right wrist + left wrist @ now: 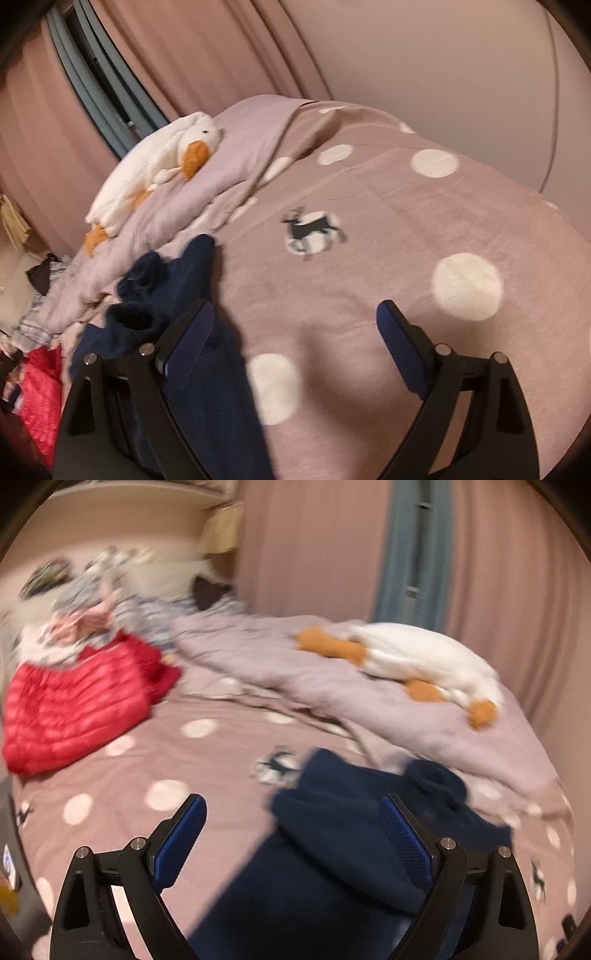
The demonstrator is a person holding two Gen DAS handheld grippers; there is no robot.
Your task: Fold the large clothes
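Observation:
A dark navy garment (332, 849) lies crumpled on the pink dotted bed sheet (147, 760). My left gripper (291, 801) hovers above it, open; the cloth shows between and under the wide-apart fingers, and the pads do not press on it. In the right wrist view the same navy garment (192, 280) lies at the left, running under the left finger (192, 332). My right gripper (295, 306) is open over the bare sheet (369, 192), with nothing between its fingers.
A red quilted jacket (74, 709) lies at the left, with a blurred pile of mixed clothes (92, 590) behind it. A rumpled lilac duvet (295, 672) carries a white goose plush (424, 661). Pink curtains (314, 546) hang behind the bed.

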